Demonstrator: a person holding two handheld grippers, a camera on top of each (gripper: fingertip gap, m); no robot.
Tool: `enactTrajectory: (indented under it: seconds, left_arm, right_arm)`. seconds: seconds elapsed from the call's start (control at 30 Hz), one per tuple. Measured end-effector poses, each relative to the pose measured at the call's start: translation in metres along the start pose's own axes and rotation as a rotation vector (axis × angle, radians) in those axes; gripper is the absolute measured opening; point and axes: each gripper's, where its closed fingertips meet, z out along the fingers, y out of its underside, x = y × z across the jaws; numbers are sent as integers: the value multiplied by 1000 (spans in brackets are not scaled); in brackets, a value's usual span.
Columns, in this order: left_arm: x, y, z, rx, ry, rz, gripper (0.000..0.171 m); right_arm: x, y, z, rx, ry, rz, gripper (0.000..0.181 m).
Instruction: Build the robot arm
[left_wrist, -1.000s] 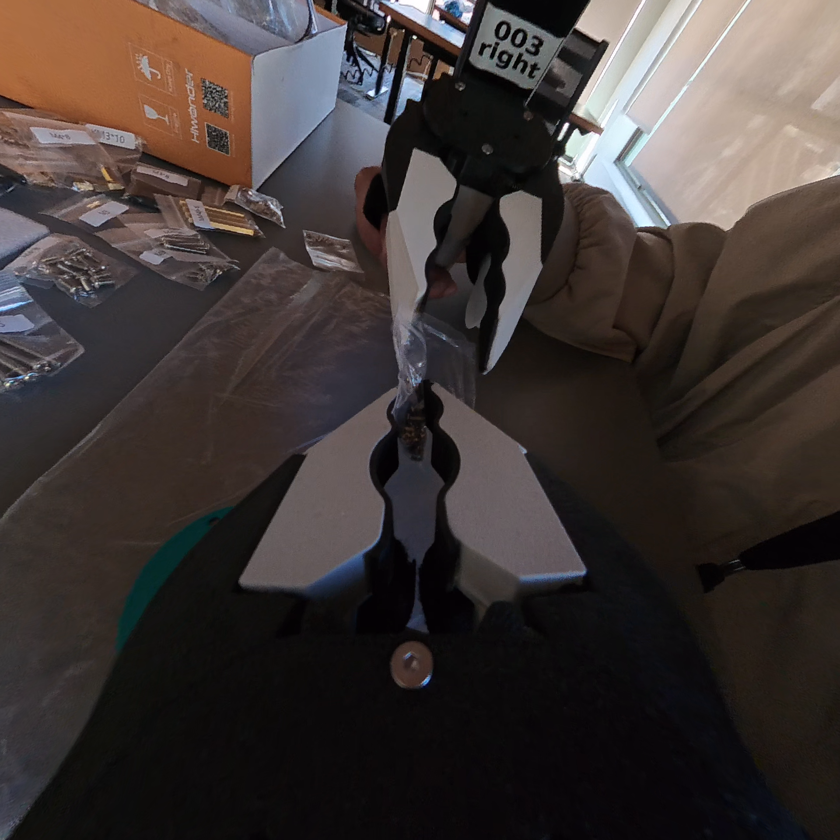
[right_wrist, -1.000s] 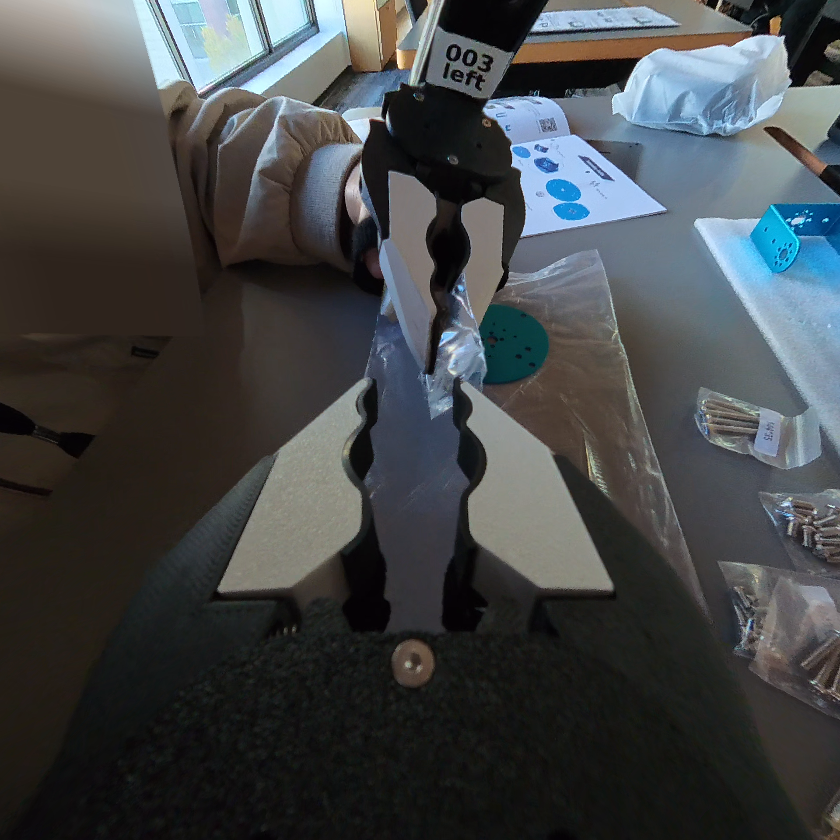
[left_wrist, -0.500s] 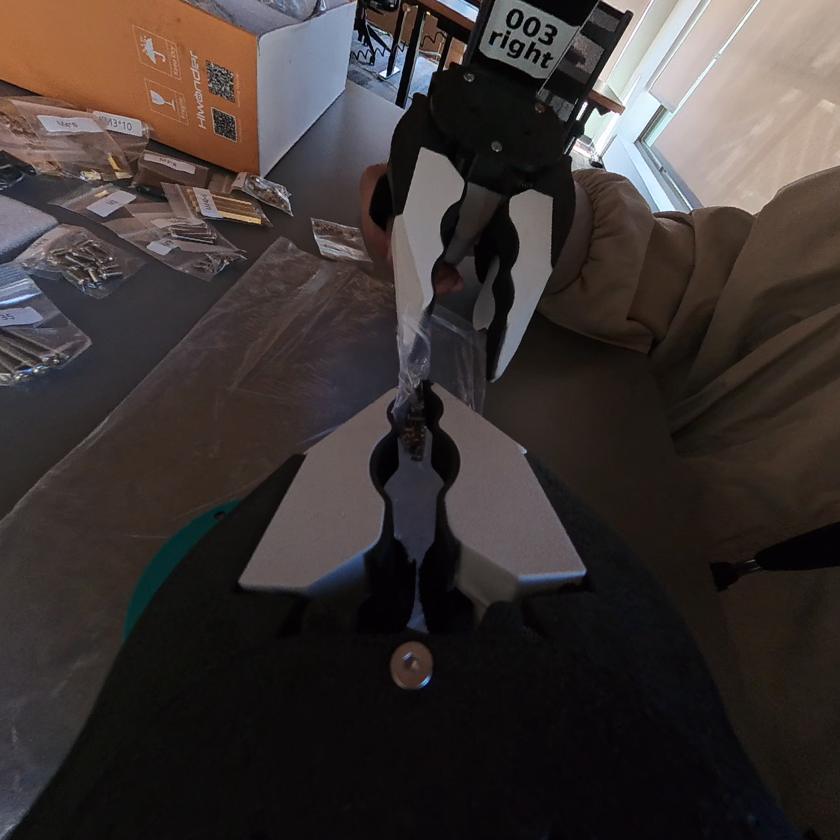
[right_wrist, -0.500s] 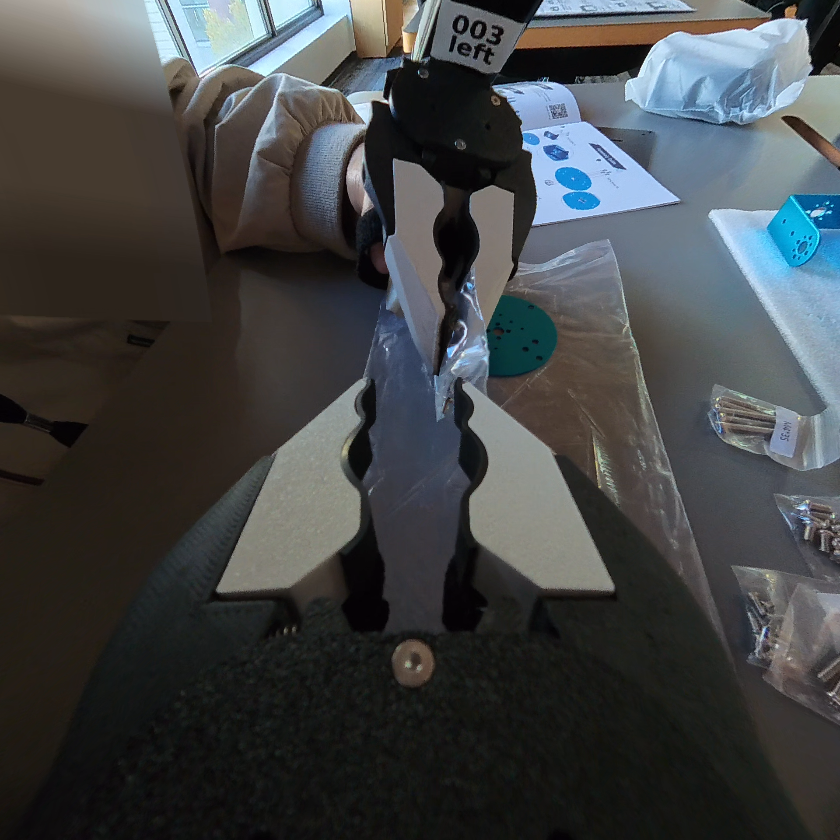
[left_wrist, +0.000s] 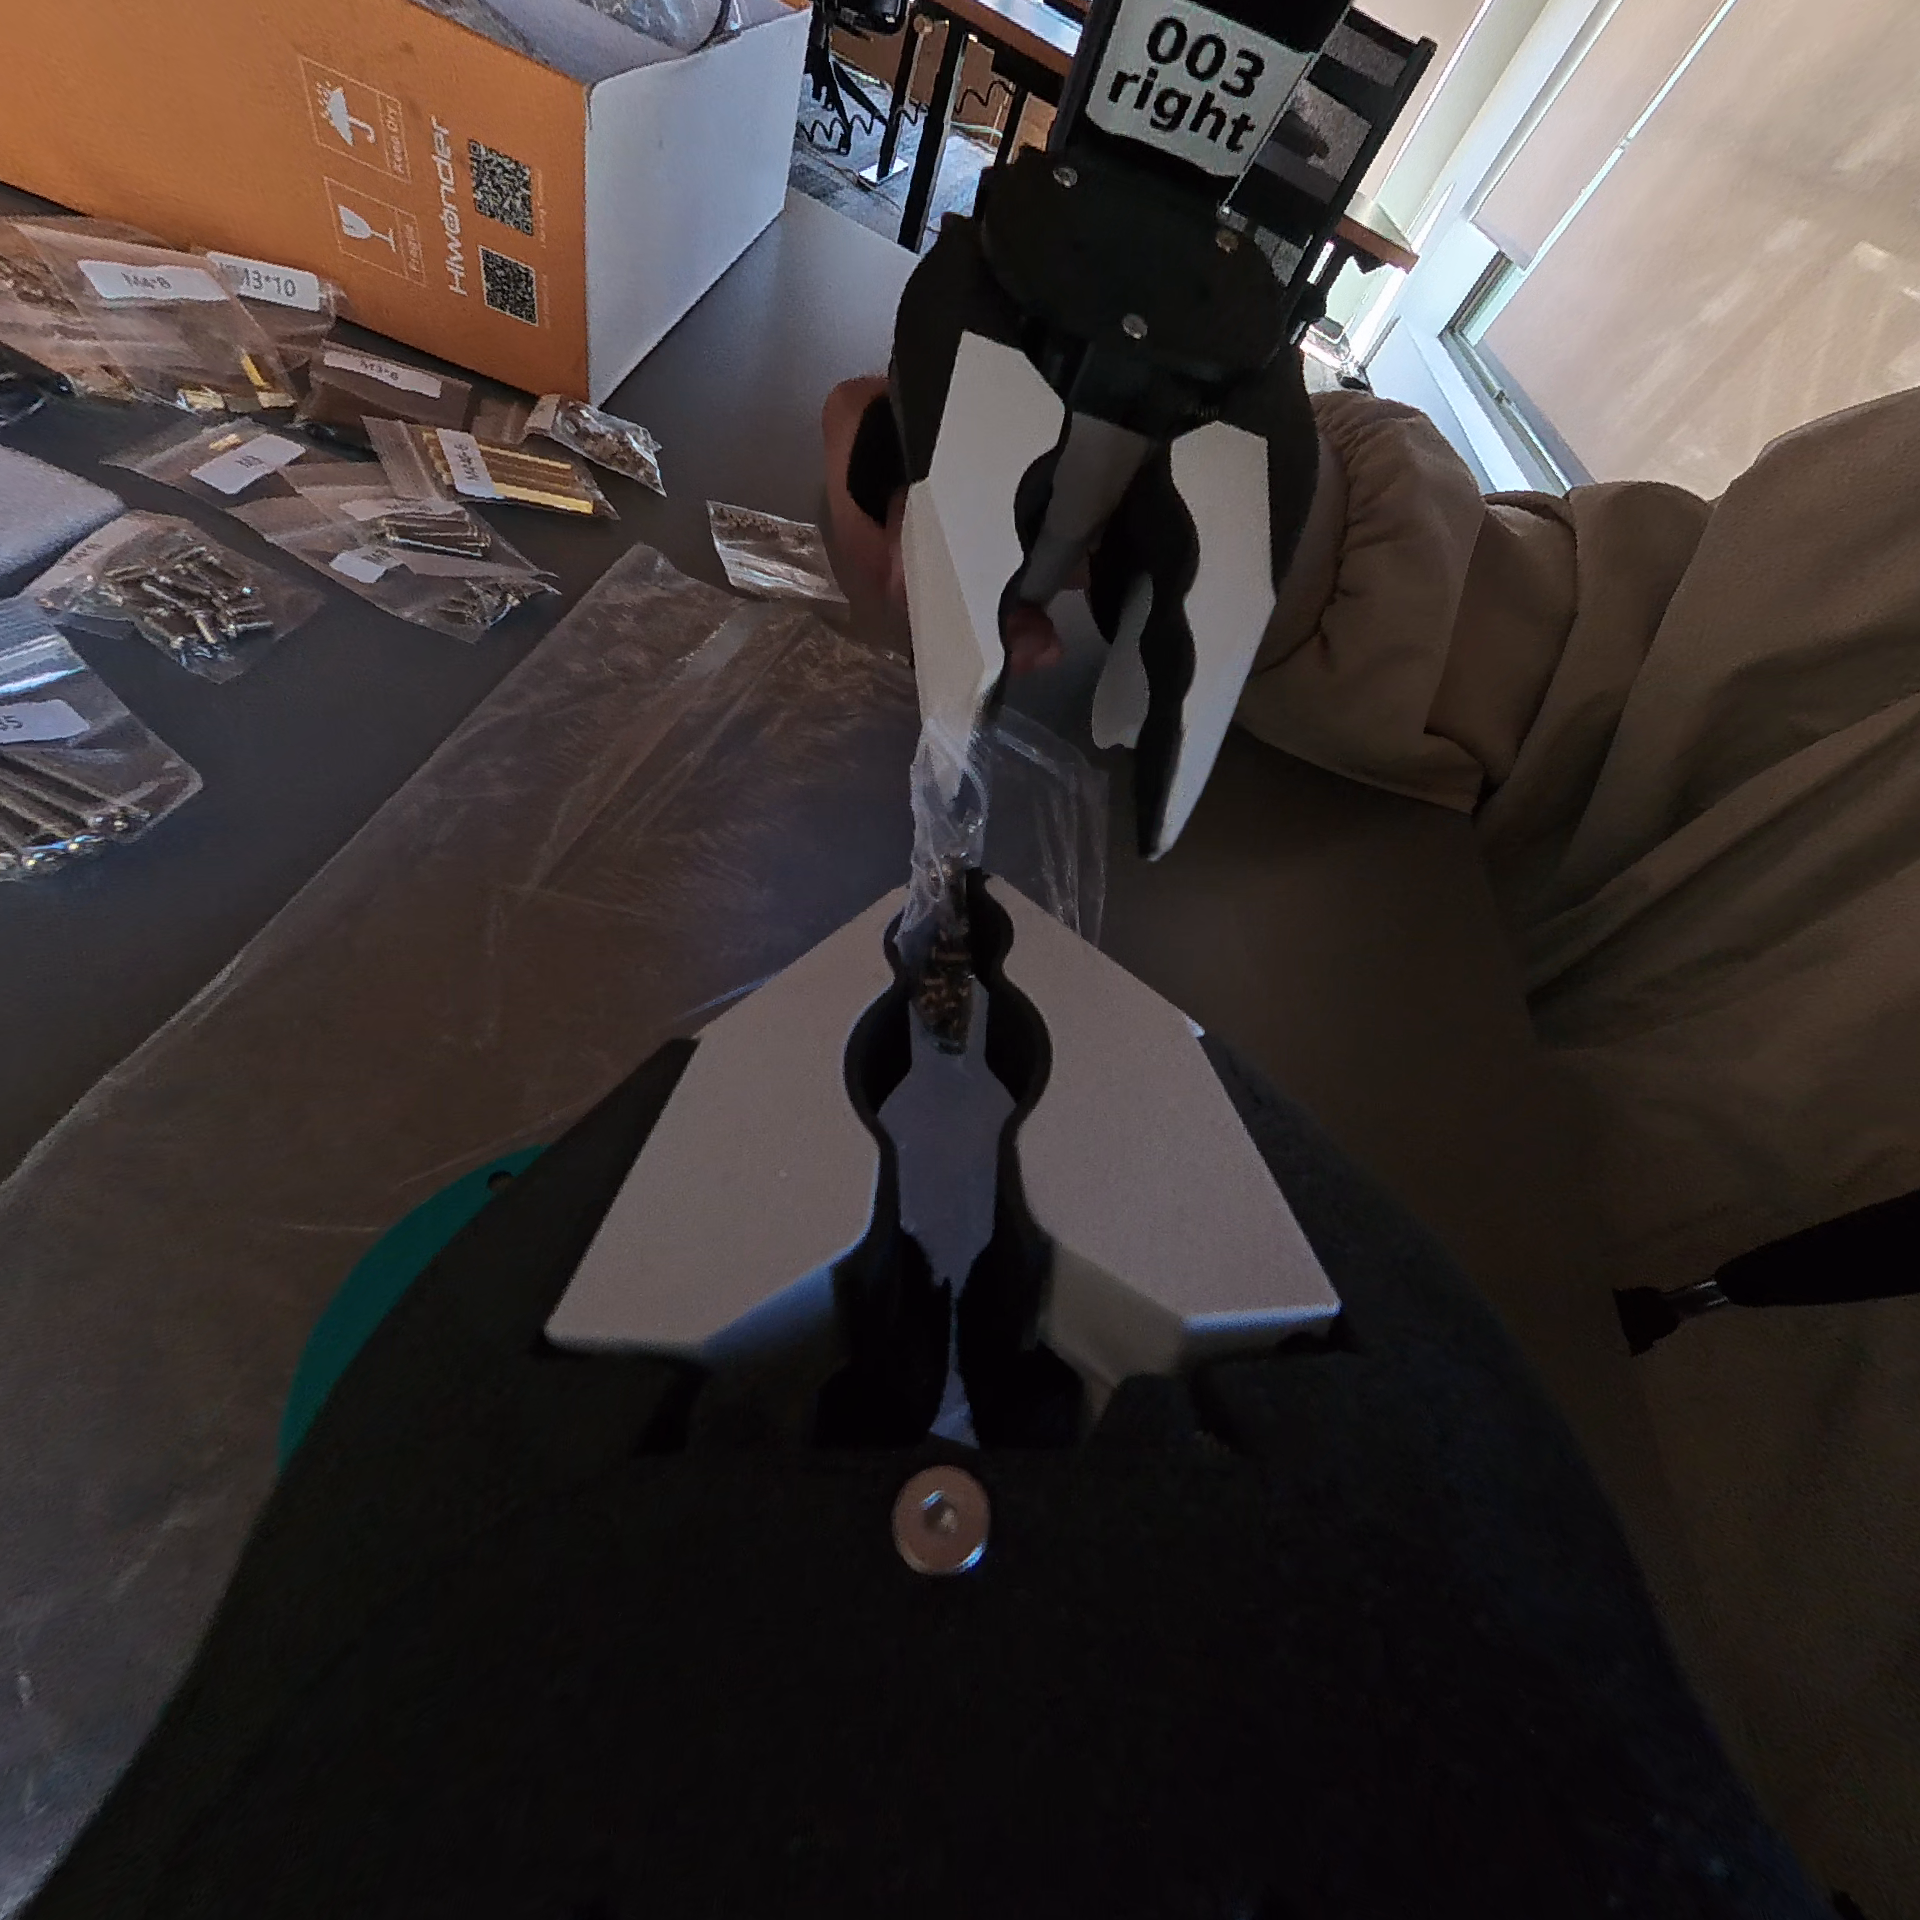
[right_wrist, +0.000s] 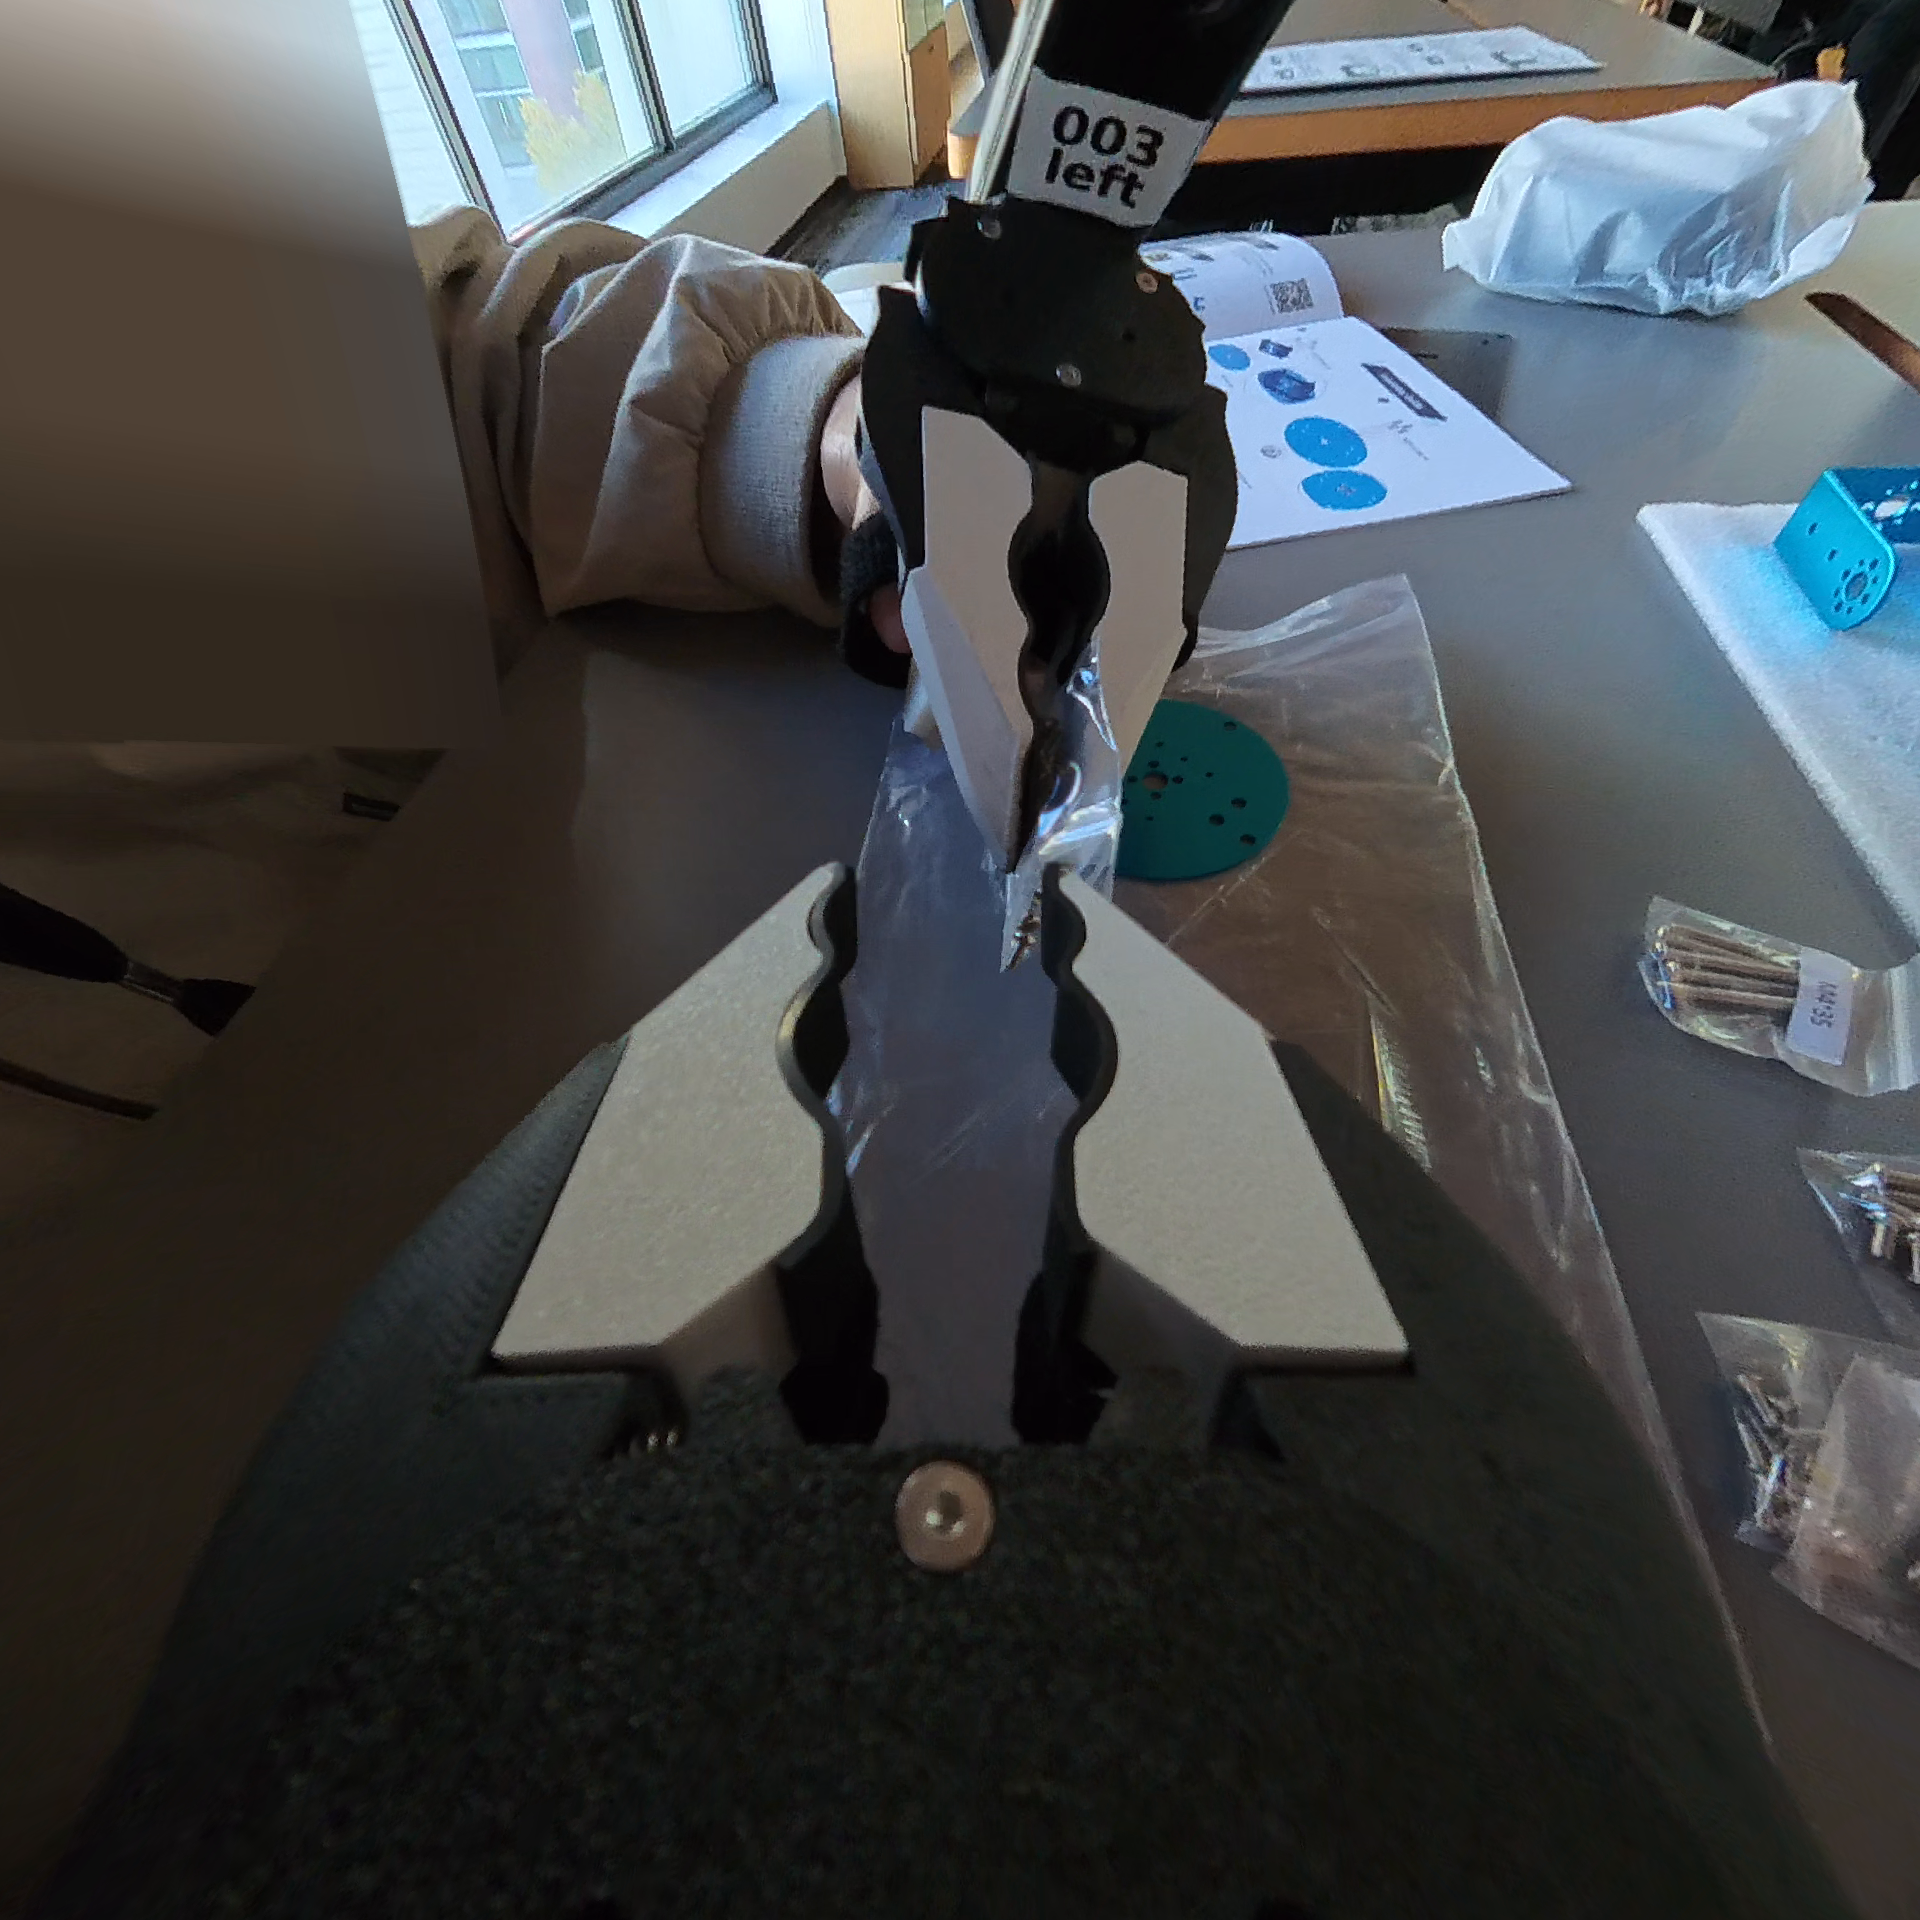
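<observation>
**Two grippers meet over a small bag of screws**

In the middle of the left wrist view, the left gripper (left_wrist: 961, 894) has its jaws pinched together on a small clear bag of screws (left_wrist: 943, 883), whose dark screws bunch between the fingertips. The bag's upper end runs up the frame to the right gripper (left_wrist: 1070, 769), which points down from the top centre; its jaws stand apart, one fingertip touching the plastic and the other clear of it.

In the right wrist view the right gripper (right_wrist: 951, 883) fills the lower half, its fingers parted, with the bag (right_wrist: 1049, 831) hanging in the gap against the right-hand finger. The left gripper (right_wrist: 1023, 847) comes down from the top centre, clamped on the bag.

Under both lies a large clear plastic sheet (left_wrist: 582, 831) on a grey table (right_wrist: 1621, 644), and a teal perforated disc (right_wrist: 1205, 795) rests on the sheet just right of centre. Labelled bags of fasteners (left_wrist: 197, 603) lie at the left of the left wrist view, below an orange and white cardboard box (left_wrist: 416, 177). At the upper right of the right wrist view are an open booklet (right_wrist: 1382, 436), a blue metal bracket (right_wrist: 1860, 561) on white foam (right_wrist: 1766, 665), and a crumpled white bag (right_wrist: 1662, 229). Beige jacket sleeves (right_wrist: 644, 416) frame both views.
</observation>
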Motion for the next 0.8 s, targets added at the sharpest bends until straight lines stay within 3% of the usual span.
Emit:
enactTrajectory:
  seconds: [0.4, 0.8]
  left_arm:
    - [-2, 2, 1, -13, -10, -8, 6]
    - [-3, 2, 0, -12, -8, -24, 6]
  right_arm:
    - [2, 10, 5, -64, 26, -26, 36]
    - [-1, 8, 9, -32, 7, -18, 40]
